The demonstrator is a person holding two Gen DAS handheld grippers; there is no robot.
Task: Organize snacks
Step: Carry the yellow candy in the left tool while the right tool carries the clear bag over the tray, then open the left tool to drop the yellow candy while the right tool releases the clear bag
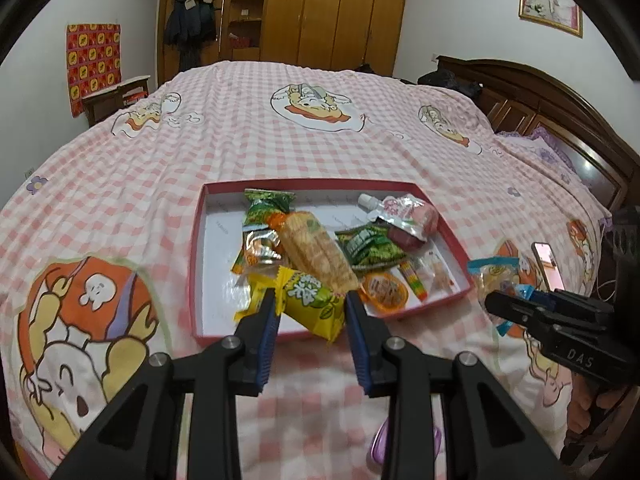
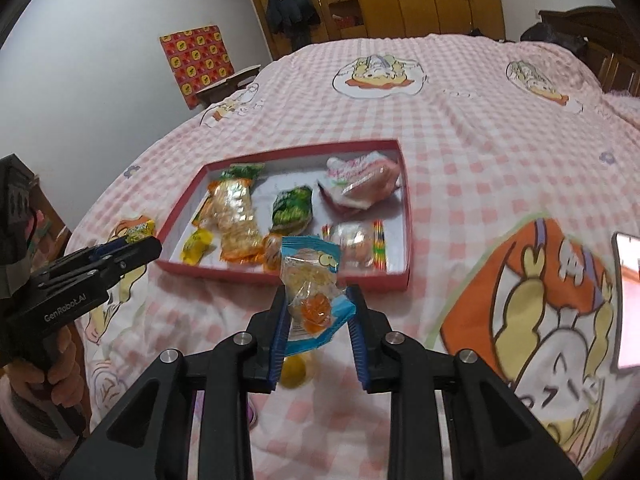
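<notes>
Snacks lay heaped in red tray [image 1: 200,264] on checked bedspread [image 1: 320,140]. Left gripper [image 1: 312,308] pinched yellow packet [image 1: 310,304] at the tray's near edge; right gripper [image 2: 320,304] clamped blue-edged packet [image 2: 310,280] before the tray. Phone [image 2: 628,300] lay right.

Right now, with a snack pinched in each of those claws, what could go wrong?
The left gripper holds the yellow packet by slippery wrapping, so it might slide out short of the red tray. The right gripper grips the blue-edged packet low while its top stands free; it may tip or swing. The tray's near side is already crowded, so a dropped packet could land on others and spill over the rim.
</notes>
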